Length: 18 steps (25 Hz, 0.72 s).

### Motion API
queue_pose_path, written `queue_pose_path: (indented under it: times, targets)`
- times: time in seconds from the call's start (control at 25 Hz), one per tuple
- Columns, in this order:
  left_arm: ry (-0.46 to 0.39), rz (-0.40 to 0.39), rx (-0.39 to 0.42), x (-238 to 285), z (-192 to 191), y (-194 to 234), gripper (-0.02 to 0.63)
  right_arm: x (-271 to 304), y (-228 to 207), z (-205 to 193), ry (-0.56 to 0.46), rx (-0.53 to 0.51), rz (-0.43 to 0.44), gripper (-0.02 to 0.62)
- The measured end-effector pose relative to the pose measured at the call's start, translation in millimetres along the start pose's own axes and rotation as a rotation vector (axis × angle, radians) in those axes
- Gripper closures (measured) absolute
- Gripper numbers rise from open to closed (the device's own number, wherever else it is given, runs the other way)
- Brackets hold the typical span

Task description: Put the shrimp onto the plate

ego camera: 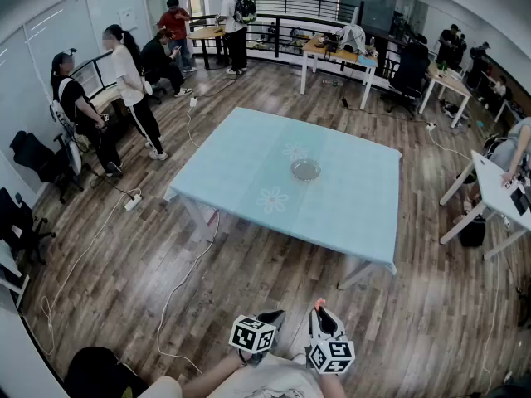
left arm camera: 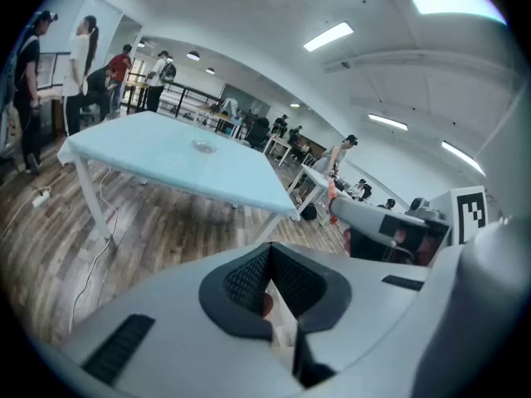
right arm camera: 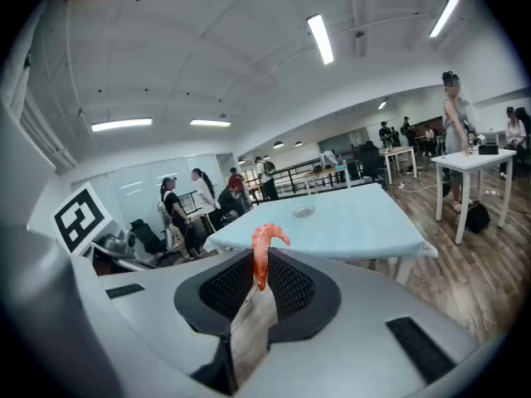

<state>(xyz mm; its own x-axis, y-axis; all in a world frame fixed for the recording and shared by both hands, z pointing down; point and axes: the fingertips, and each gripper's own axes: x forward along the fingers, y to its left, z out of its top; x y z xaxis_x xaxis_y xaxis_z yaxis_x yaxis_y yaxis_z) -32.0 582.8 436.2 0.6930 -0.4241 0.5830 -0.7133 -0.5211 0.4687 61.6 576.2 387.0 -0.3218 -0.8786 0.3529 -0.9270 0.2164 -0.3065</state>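
Observation:
An orange-pink shrimp (right arm camera: pixel 260 251) stands upright in my right gripper (right arm camera: pixel 259 265), which is shut on its lower part; the curled end sticks up above the jaws. In the head view the right gripper (ego camera: pixel 321 313) and left gripper (ego camera: pixel 270 317) are side by side at the bottom, well short of the table. A clear glass plate (ego camera: pixel 305 170) lies near the middle of the light blue table (ego camera: pixel 249 164), far from both grippers. The left gripper (left arm camera: pixel 270 293) is shut. A small reddish bit shows in its slit; I cannot tell what it is.
Wooden floor lies between me and the table, with a white cable (ego camera: pixel 178 288) trailing across it on the left. Several people (ego camera: pixel 124 81) stand at the far left. White desks (ego camera: pixel 489 197) stand at the right, and office chairs (ego camera: pixel 21 222) at the left.

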Motion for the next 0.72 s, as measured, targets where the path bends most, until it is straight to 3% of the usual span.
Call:
queue_pose_path:
  times: [0.16, 0.32, 0.52, 0.72]
  targets:
    - [-0.127, 0.030, 0.076, -6, 6, -75, 0.600, -52, -33, 10, -0.046, -0.045, 0.013, 0.525]
    - [-0.190, 0.055, 0.101, -8, -5, -106, 0.600, -69, -38, -8, -0.022, -0.055, 0.047, 0.525]
    - [-0.168, 0.082, 0.102, -8, -16, -117, 0.600, -76, -28, -4, -0.018, -0.075, 0.104, 0.525]
    - [-0.193, 0.111, 0.063, -9, -6, -98, 0.600, -62, -16, -6, -0.002, -0.092, 0.155, 0.525]
